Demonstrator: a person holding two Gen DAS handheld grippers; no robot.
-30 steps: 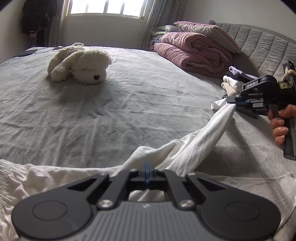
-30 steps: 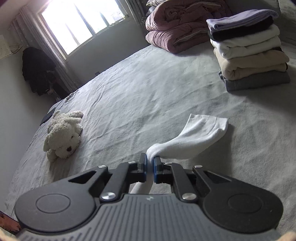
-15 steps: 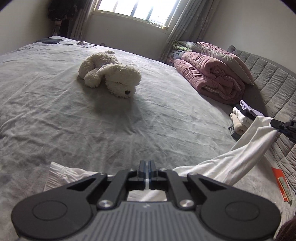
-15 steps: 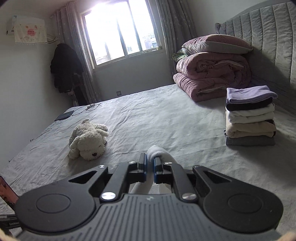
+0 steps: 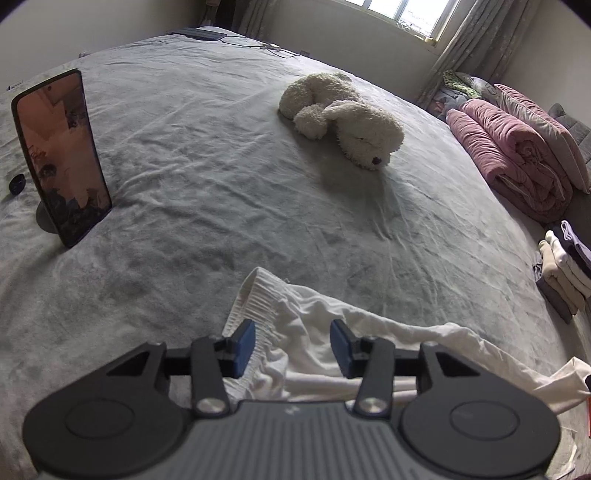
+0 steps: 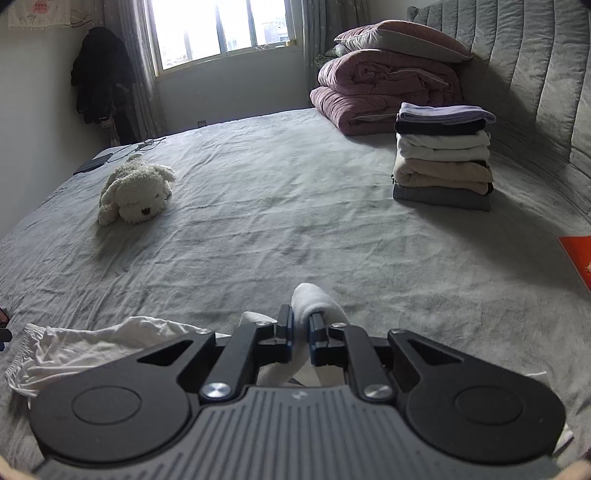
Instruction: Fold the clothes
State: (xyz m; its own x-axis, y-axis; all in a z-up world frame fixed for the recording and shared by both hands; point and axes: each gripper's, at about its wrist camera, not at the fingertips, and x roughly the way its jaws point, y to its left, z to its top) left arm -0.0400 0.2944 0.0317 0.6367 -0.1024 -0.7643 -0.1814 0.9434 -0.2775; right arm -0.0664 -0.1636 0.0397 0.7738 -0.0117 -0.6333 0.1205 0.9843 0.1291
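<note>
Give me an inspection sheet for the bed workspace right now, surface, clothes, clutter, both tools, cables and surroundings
Surface: grey bedspread, wrinkled.
Job's things: white garment lying crumpled at the near edge; stack of folded clothes by the headboard.
Clutter: plush dog; phone propped upright; orange item at the right edge.
Grippers: left tool has just been opening, jaws apart over the garment, pads not pressing it; right tool shut on a white fold of the garment.
Cables: a thin cable on the far bed edge.
Surroundings: pink quilt with pillow, window, dark clothes hanging in the corner.
</note>
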